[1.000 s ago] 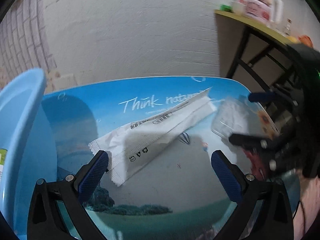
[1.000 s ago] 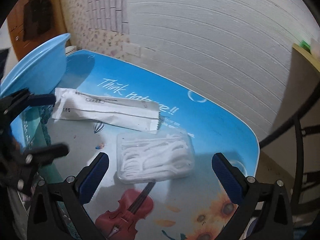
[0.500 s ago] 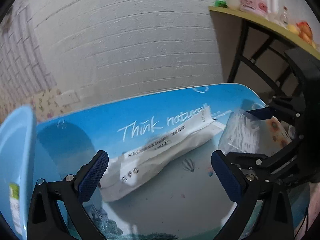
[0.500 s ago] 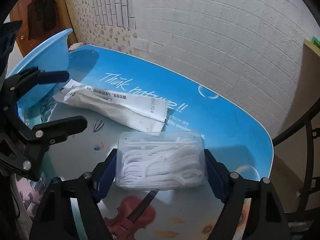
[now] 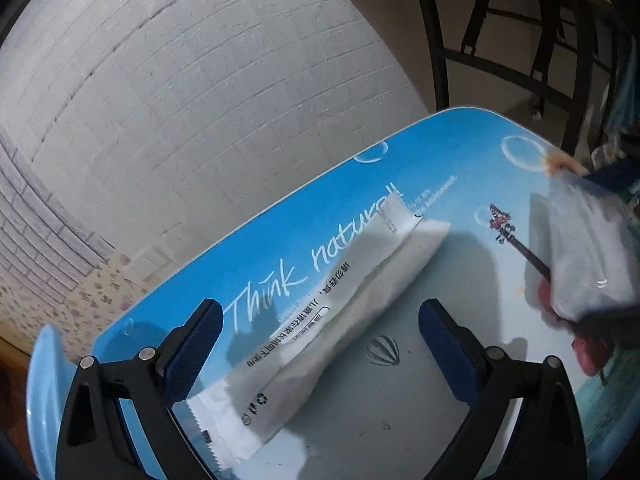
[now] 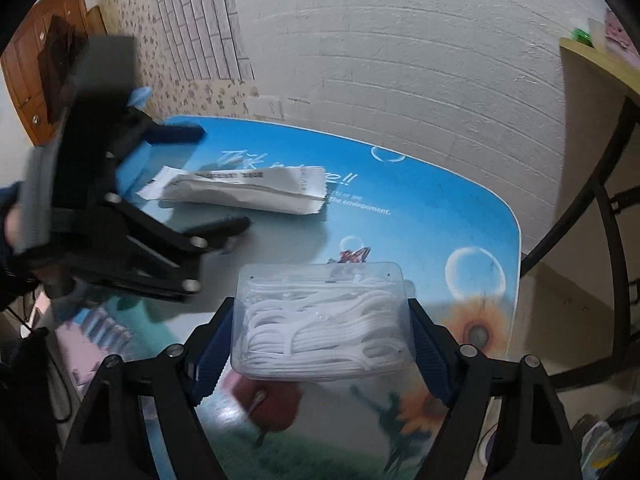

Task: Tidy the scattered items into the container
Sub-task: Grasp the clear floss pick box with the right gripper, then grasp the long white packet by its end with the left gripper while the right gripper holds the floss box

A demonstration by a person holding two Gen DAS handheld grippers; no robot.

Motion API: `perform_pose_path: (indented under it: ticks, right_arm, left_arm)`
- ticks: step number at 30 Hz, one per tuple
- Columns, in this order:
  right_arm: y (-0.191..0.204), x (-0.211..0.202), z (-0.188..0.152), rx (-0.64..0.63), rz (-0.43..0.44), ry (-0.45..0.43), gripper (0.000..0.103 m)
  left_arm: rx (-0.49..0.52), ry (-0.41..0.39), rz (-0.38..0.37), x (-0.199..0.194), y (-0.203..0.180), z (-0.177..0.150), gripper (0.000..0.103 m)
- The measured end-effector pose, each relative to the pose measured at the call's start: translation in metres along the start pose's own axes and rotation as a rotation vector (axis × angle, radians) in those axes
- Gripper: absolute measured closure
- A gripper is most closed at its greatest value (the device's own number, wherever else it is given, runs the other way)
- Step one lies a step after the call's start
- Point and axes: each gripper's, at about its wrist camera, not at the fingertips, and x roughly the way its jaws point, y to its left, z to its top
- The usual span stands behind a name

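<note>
**Right claw clamped on the floss box, left claw wide over the sachet**

The right claw (image 6: 320, 336) grips the clear floss-pick box (image 6: 322, 320) between both blue pads, the box raised off the table (image 6: 440, 216); its near edge hides part of the print beneath. In the left wrist view that box (image 5: 588, 252) is a motion-blurred smear at the frame's right edge, with the claw holding it mostly cut off. The left claw (image 5: 320, 344) gapes wide and empty, straddling the long white sachet (image 5: 332, 320) that lies flat on the table; the sachet's near end runs between the fingers. Only a sliver of the blue basin (image 5: 42, 396) shows at far left, its inside hidden.
</note>
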Motion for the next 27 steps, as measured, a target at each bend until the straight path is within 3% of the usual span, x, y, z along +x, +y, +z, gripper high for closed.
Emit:
perform_pose_path:
  ticks: [2,5,7,10,16,27]
  right_arm:
    - [0.003,-0.008,-0.003,0.017,0.004,-0.016,0.021]
    - [0.01,-0.015,-0.006,0.078,-0.017,-0.032,0.021]
    - [0.011,-0.02,-0.01,0.184,-0.045,-0.045,0.021]
    - [0.011,-0.025,-0.02,0.272,-0.067,-0.08,0.021]
    - [0.006,-0.023,-0.041,0.404,-0.077,-0.081,0.021]
    - [0.029,-0.031,-0.046,0.42,-0.084,-0.107,0.021]
  left_arm:
    - [-0.05,0.012,-0.04,0.003,0.005,-0.002,0.009]
    - [-0.136,0.024,-0.111,0.006,0.011,-0.005,0.026]
    - [-0.169,0.027,-0.131,0.004,0.011,-0.008,0.052]
    - [-0.147,0.012,-0.137,-0.002,0.004,-0.012,0.076]
    - [-0.097,-0.003,-0.117,-0.017,-0.01,-0.019,0.09]
    - [-0.225,-0.06,-0.177,-0.063,0.009,-0.036,0.095]
